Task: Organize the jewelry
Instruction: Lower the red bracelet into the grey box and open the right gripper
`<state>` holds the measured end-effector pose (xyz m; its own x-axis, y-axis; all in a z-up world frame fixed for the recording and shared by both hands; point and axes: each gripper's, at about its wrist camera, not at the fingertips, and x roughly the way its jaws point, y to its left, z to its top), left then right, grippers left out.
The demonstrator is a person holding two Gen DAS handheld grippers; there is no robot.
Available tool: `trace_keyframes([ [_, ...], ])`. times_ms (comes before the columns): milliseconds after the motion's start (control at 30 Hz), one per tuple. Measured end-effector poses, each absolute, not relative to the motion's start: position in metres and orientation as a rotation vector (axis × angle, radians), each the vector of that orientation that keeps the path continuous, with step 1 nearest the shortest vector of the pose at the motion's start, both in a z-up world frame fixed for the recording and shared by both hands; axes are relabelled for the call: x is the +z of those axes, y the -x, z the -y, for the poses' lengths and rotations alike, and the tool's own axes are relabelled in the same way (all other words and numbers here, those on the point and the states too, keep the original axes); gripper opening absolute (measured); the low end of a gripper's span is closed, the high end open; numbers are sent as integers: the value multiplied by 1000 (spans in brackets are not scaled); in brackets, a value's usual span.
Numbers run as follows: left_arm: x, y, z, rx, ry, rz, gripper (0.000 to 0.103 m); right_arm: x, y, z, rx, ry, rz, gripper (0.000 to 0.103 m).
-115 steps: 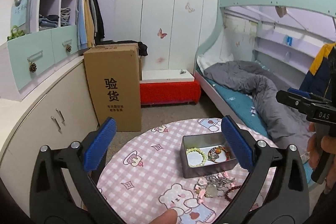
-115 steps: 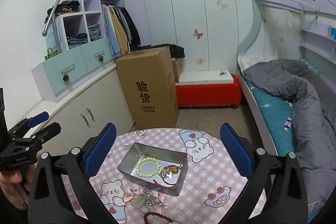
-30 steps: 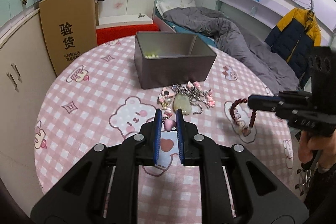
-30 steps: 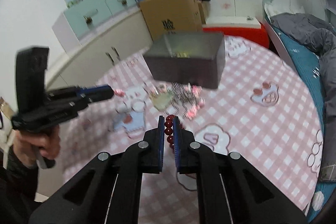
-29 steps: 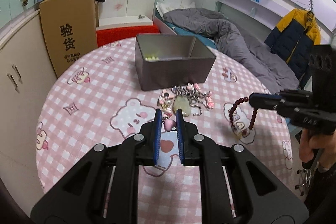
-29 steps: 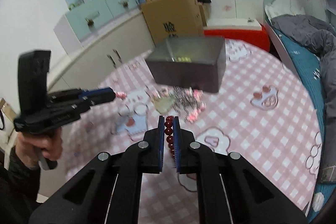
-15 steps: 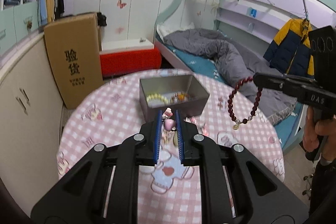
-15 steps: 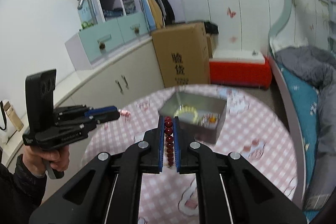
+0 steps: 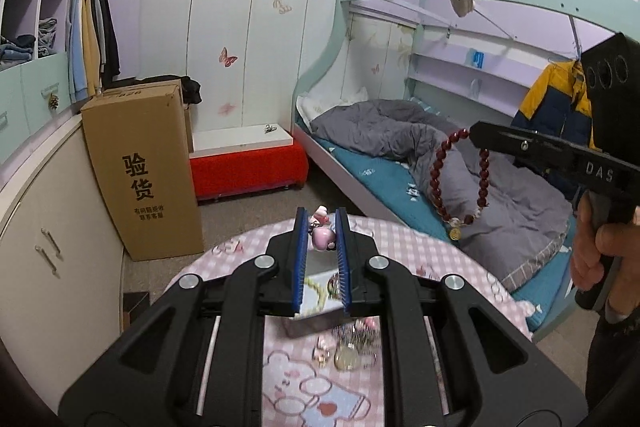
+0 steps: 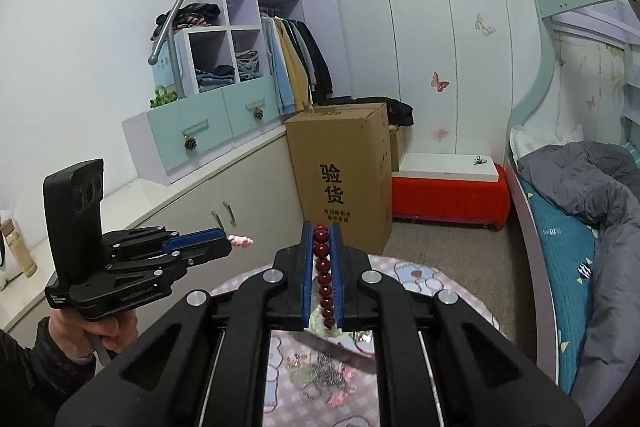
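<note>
Both claws are held up above the pink checked tabletop (image 9: 404, 251). The left claw (image 9: 321, 241) is clamped on a pink charm (image 9: 322, 237), and the right claw (image 10: 321, 277) is clamped on a dark red bead bracelet (image 9: 460, 183) that dangles in a loop. Below them sit the metal tin (image 9: 316, 311) and a small heap of chains (image 9: 352, 343) just beside it.

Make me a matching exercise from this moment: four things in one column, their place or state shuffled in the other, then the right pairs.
Things:
1. dark red bead bracelet
2. pink heart charm
3. metal tin
4. cardboard box

Place or state:
A. standing on the floor by the cabinets
B. pinched in the left gripper
C. open on the pink checked table
D. hanging from the right gripper

Pairs: 1-D, 2-B, 3-C, 4-A
</note>
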<state>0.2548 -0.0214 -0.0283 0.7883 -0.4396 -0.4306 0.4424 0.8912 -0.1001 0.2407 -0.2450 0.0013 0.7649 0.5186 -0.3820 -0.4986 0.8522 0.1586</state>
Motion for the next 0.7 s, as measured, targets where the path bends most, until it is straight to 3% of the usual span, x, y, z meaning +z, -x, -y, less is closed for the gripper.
trace_keyframes([
  [333,-31,-288,40,-506,23,-503,14,-6,-276,240,557,-78,-463,7],
  [600,-61,-321,56,-487,7,-603,16,-45,-314,236,544,-132,-573,10],
  [633,-64,-324,56,-476,8,-612,38,-48,-316,237,539,-139,-580,10],
  [667,-67,-326,55,-440,7,-617,85,-53,-320,238,529,-150,-594,18],
  [700,-67,-324,53,-409,11,-595,97,-56,-321,240,519,-162,-601,24],
])
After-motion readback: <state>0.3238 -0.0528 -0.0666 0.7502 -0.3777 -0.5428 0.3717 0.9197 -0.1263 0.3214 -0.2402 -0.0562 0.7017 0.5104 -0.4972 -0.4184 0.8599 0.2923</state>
